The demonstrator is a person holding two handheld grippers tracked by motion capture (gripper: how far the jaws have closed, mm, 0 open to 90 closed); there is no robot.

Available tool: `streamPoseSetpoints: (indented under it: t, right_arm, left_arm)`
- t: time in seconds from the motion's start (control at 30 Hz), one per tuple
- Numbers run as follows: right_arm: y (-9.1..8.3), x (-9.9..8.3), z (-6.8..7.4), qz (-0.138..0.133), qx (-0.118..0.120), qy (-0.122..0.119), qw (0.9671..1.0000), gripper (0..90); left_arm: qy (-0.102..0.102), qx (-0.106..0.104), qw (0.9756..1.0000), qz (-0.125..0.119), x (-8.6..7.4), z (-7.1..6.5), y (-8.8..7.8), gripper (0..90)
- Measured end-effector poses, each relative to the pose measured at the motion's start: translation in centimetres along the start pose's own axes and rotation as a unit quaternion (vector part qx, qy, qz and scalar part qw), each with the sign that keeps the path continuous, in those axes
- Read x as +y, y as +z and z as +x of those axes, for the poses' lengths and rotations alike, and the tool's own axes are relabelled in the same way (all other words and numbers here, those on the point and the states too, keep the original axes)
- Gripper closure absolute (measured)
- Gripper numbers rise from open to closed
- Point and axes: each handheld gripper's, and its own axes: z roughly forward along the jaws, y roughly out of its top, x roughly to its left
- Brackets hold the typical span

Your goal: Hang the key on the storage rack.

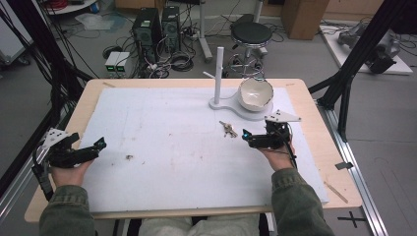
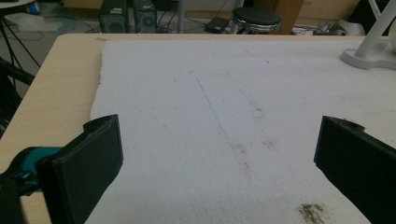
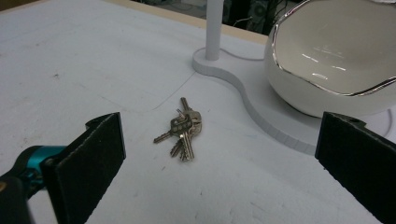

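- High view: a white sheet (image 1: 172,142) covers most of the wooden table (image 1: 314,98), leaving a bare wood margin along every edge, widest on the left and right sides of the frame.
- Left gripper (image 1: 96,147) sits at lower left of the high view, over the sheet's left edge, held in a hand (image 1: 66,172). In the left gripper view its jaws stand wide apart with nothing between them.
- Ahead of those jaws the sheet is bare and open, marked by a thin blue line (image 2: 212,109) and a brown stain (image 2: 312,211) at lower right.
- Right gripper (image 1: 246,136) is right of centre in the high view, jaws spread, nothing held.
- Keys (image 3: 183,130) lie flat on the sheet between the jaws in the right gripper view, near its centre, just ahead of the gripper and apart from both jaws.
- White stand (image 3: 261,88), with an upright post (image 1: 219,73), lies beyond the keys; its curved base edge is near them but not touching.
- Bowl (image 3: 336,60) rests on that base, at upper right of the right gripper view.
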Motion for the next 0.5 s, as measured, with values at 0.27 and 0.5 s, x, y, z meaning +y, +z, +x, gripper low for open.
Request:
streamPoseSetpoints:
  t: [0.27, 0.5]
  right_arm:
    - [1.3, 0.8, 0.2, 0.033, 0.017, 0.004, 0.9993, 1.6]
    - [2.7, 1.4, 0.1, 0.055, 0.027, -0.006, 0.9981, 1.6]
  left_arm:
    - [0.000, 0.001, 1.0000, 0.000, 0.0, 0.0, 0.0, 1.7]
    - [-0.001, 0.001, 1.0000, -0.001, 0.0, 0.0, 0.0, 1.7]
